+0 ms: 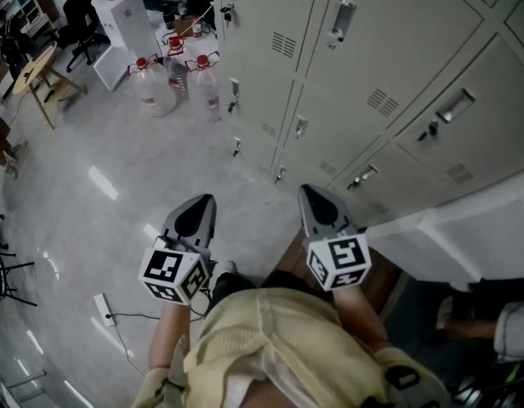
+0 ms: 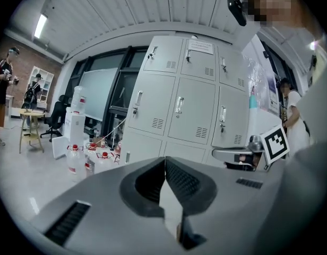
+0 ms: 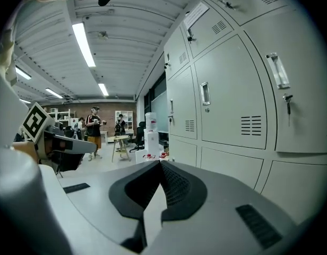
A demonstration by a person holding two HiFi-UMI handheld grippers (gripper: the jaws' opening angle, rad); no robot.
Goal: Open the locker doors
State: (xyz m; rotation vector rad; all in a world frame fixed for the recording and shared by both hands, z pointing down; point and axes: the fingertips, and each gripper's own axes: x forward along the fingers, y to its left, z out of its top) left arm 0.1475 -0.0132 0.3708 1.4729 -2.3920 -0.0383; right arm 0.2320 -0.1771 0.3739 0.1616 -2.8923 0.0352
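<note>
Right gripper [image 1: 310,198], left gripper [image 1: 202,206]: jaws clenched, empty. Locker doors [image 1: 373,66] ahead, rightward, untouched; right gripper nearer; handles [image 1: 342,19] upright.

No text is legible; the notice [image 2: 200,47] on the lockers [image 2: 195,118] is too small.

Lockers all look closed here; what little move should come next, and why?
Probably bring the right gripper up to the nearest door handle. Every locker door in view is closed, and it and the left gripper are shut, empty, short of the doors.
</note>
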